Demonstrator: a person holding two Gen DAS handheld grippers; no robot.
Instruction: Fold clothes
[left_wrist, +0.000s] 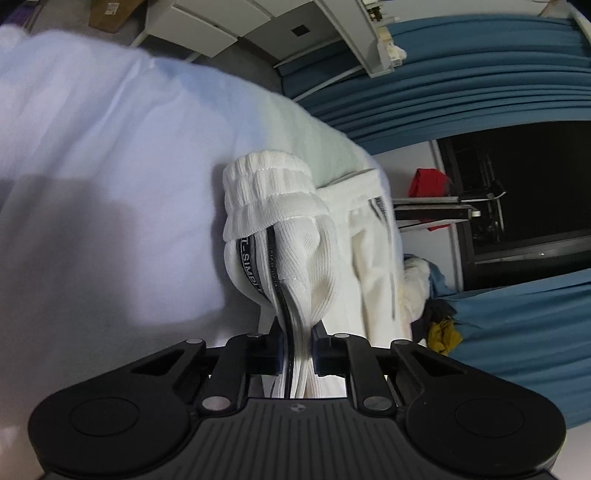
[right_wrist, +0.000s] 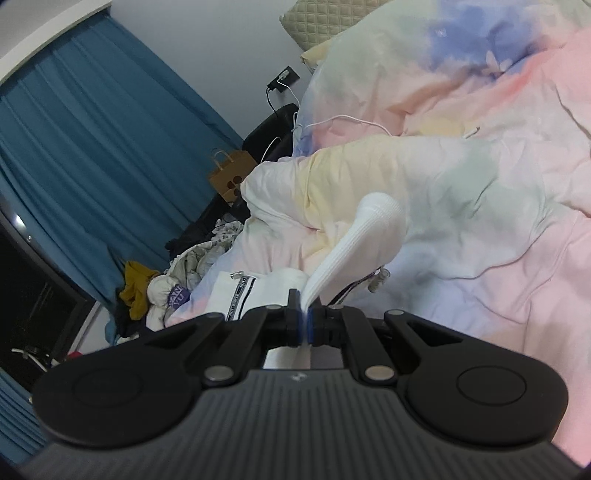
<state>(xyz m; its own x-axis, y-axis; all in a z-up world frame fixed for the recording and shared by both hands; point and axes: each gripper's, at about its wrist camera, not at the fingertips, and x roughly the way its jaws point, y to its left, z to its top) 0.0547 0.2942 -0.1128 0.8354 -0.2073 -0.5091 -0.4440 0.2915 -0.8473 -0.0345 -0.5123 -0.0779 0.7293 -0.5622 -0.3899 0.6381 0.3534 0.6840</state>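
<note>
A white ribbed garment (left_wrist: 295, 236) with black lettered tape stripes and ribbed cuffs hangs bunched in front of the left wrist camera. My left gripper (left_wrist: 297, 350) is shut on a thick fold of it, with a black stripe running between the fingers. My right gripper (right_wrist: 304, 321) is shut on another white ribbed part (right_wrist: 365, 236) of the garment, which rises from the fingers to a rounded cuff. More of the white garment with a striped band (right_wrist: 240, 291) lies on the bed just left of the right gripper. A drawstring end (right_wrist: 376, 280) dangles to its right.
A pastel quilt (right_wrist: 480, 184) covers the bed and fills the left of the left wrist view (left_wrist: 92, 184). Blue curtains (right_wrist: 92, 147), a dark window (left_wrist: 517, 184), a brown paper bag (right_wrist: 229, 181) and a pile of clothes (right_wrist: 166, 284) lie beside the bed.
</note>
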